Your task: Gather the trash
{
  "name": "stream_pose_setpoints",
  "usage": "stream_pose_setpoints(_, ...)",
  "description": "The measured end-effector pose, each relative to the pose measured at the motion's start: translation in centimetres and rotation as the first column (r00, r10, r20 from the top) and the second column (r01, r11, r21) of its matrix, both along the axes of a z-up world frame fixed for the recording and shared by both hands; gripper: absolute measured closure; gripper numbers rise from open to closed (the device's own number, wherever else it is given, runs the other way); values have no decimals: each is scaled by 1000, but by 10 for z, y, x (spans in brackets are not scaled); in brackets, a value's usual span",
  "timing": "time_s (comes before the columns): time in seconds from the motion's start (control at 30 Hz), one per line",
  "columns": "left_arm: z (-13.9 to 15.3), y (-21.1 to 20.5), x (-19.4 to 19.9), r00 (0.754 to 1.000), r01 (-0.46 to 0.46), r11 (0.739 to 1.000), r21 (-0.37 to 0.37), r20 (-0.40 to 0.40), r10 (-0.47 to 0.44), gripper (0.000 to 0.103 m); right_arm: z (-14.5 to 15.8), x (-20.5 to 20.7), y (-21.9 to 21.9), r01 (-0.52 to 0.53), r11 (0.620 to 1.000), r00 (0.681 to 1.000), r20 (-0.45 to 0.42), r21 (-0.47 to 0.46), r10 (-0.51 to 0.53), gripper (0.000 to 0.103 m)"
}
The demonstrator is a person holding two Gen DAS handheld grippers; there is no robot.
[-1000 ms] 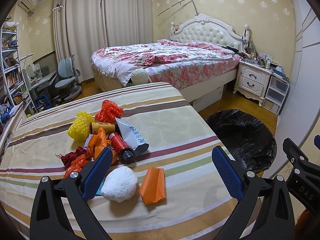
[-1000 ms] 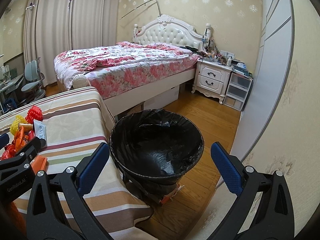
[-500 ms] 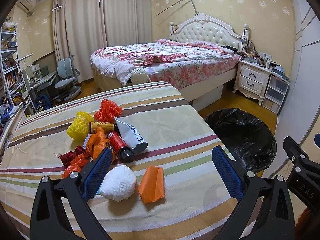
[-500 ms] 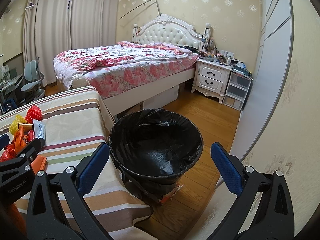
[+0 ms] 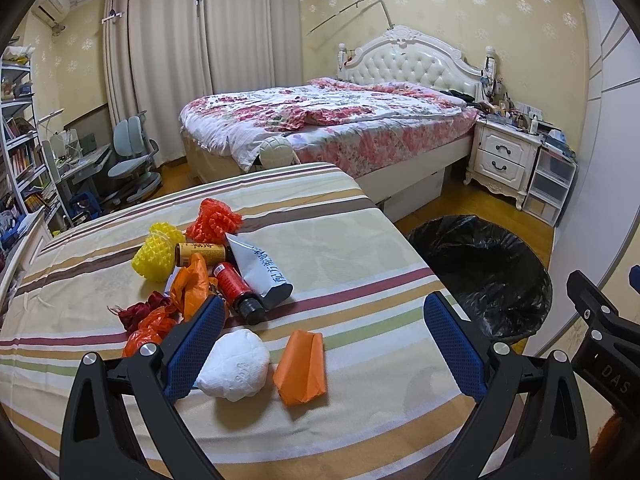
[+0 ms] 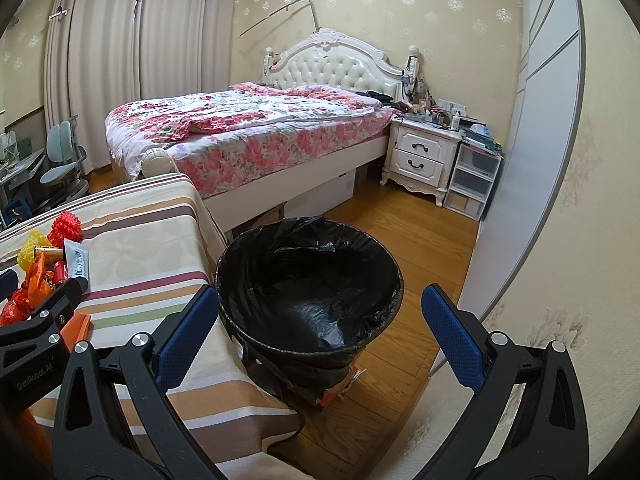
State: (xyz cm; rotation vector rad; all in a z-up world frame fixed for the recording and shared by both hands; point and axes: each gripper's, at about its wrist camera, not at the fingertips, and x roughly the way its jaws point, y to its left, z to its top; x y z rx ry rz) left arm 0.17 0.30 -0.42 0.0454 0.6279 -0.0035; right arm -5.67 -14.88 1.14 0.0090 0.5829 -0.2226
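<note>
Trash lies on the striped tablecloth (image 5: 340, 248): a white paper ball (image 5: 234, 364), an orange wrapper (image 5: 302, 366), a red bottle (image 5: 236, 288), a grey tube (image 5: 260, 268), a yellow can (image 5: 202, 253), yellow (image 5: 156, 258) and red foam nets (image 5: 212, 220), and orange bags (image 5: 192, 284). My left gripper (image 5: 320, 344) hangs open just above the near part of the pile, the white ball by its left finger. My right gripper (image 6: 316, 336) is open over the black-lined bin (image 6: 310, 288) on the floor right of the table. Both hold nothing.
A bed (image 5: 328, 128) with a floral cover stands behind the table, with a white nightstand (image 5: 504, 160) and plastic drawers (image 5: 550, 188) to its right. A desk chair (image 5: 130, 160) and bookshelves (image 5: 20, 152) are at the left. A wall (image 6: 560, 200) is close on the right.
The left wrist view has drifted slightly; the pile sits a touch further left and lower. The right gripper has stayed over the bin. Both stay open.
</note>
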Motion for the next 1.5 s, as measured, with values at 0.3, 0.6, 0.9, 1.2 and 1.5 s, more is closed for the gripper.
stream_pose_setpoints(0.3, -5, -4, 1, 1000, 8, 1000, 9, -1, -8, 6, 0, 0, 0, 0, 1000, 1000, 0, 0, 0, 4)
stream_pose_setpoints(0.6, -2, -8, -3, 1000, 11, 1000, 13, 2, -11, 7, -4, -4, -10, 2, 1000, 1000, -13, 11, -2, 4)
stream_pose_setpoints(0.9, 2, 5, -6, 1000, -6, 1000, 31, 5, 6, 7, 1, -2, 4, -34, 999, 999, -32, 17, 35, 12)
stream_pose_setpoints(1.2, 2, 55, -18, 997, -77, 995, 56, -3, 77, 17, 3, 3, 34, -112, 993, 992, -49, 47, 114, 23)
stream_pose_setpoints(1.5, -8, 109, -30, 984, -171, 983, 60, -43, 174, 18, 0, 8, 74, -207, 977, 975, -67, 60, 211, 23)
